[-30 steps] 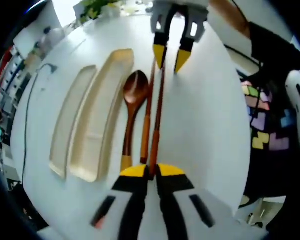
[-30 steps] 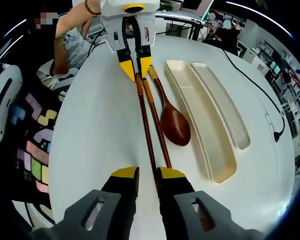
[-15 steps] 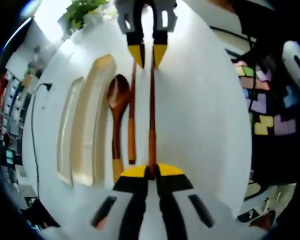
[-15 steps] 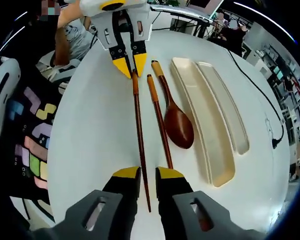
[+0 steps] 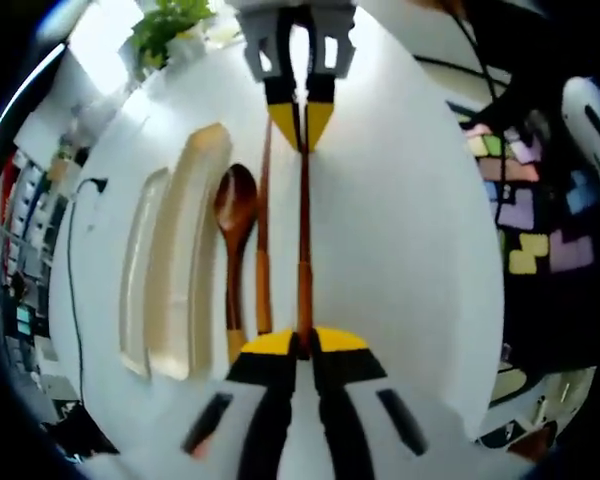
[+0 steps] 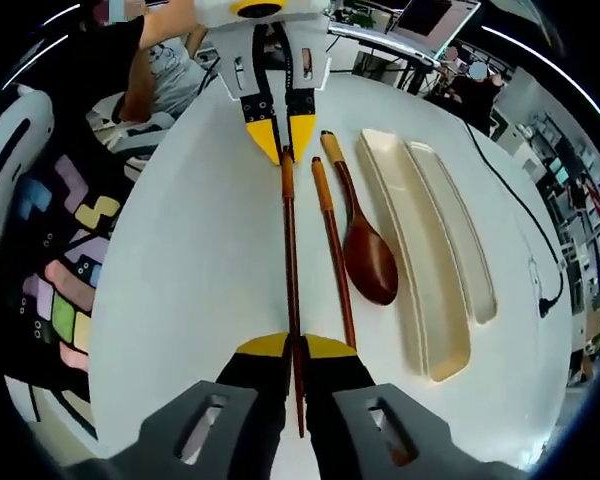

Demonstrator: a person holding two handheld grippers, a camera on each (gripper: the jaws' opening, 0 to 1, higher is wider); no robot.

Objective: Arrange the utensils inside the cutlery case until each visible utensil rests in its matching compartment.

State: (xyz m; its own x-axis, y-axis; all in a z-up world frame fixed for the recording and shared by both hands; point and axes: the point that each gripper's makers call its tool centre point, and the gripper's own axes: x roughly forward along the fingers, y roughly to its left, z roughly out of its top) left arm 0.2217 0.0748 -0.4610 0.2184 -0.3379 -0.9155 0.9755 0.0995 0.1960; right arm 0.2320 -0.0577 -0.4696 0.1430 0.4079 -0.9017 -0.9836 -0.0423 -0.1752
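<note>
One dark wooden chopstick (image 5: 303, 220) (image 6: 291, 260) is held at both ends. My left gripper (image 5: 300, 342) (image 6: 278, 140) is shut on its thick end, and my right gripper (image 6: 295, 346) (image 5: 301, 118) is shut on its thin end. A second chopstick (image 5: 263, 230) (image 6: 332, 250) lies parallel on the white table. Beside that lies a wooden spoon (image 5: 235, 200) (image 6: 370, 270). Past the spoon are the cream cutlery case's wide tray (image 5: 185, 260) (image 6: 415, 260) and narrow tray (image 5: 140, 260) (image 6: 462, 240), both with nothing in them.
The round white table (image 5: 400, 240) (image 6: 200, 260) drops off close behind each gripper. A black cable (image 5: 72, 240) (image 6: 515, 205) runs along the table beyond the trays. A plant (image 5: 170, 25) stands at the far edge. A person in patterned clothing (image 6: 70, 300) is beside the table.
My right gripper's jaws have shut on the thin end of the chopstick that the left gripper holds. That chopstick now lies apart from the second one.
</note>
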